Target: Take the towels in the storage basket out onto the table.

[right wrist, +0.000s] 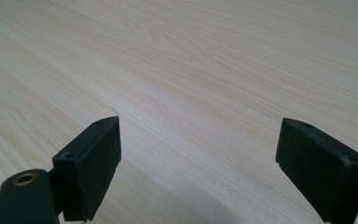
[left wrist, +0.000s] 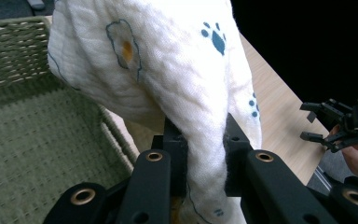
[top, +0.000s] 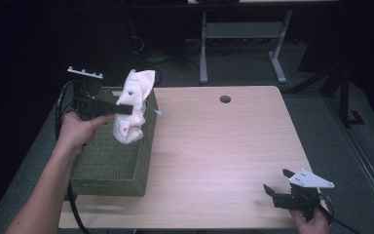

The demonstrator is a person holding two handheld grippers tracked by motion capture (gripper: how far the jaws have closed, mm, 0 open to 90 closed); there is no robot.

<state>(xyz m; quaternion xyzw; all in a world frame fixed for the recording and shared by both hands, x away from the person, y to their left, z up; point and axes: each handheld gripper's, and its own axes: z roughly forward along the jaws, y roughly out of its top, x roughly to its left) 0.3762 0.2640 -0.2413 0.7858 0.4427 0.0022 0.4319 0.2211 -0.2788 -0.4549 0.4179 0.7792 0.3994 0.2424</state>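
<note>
Cloth is clamped between the two black jaws of the left hand-held gripper, which press on a bunched fold of the white cloth with blue paw prints and egg pictures. In the high view this left hand-held gripper holds the cloth in the air, over the far right corner of the green woven basket, and the lower end of the cloth hangs down just at the basket's right wall; whether it touches the bottom I cannot tell. The basket stands at the left edge of the surface, and its inside shows no other thing. The right hand-held gripper waits well apart, at the near right corner of the surface, with its jaws wide apart and nothing between them, only bare wood below. I judge that the work is at its beginning part: the cloth is gripped and lifted, but it is not yet laid on the surface, and spreading or folding it with both hands is probably left to do.
</note>
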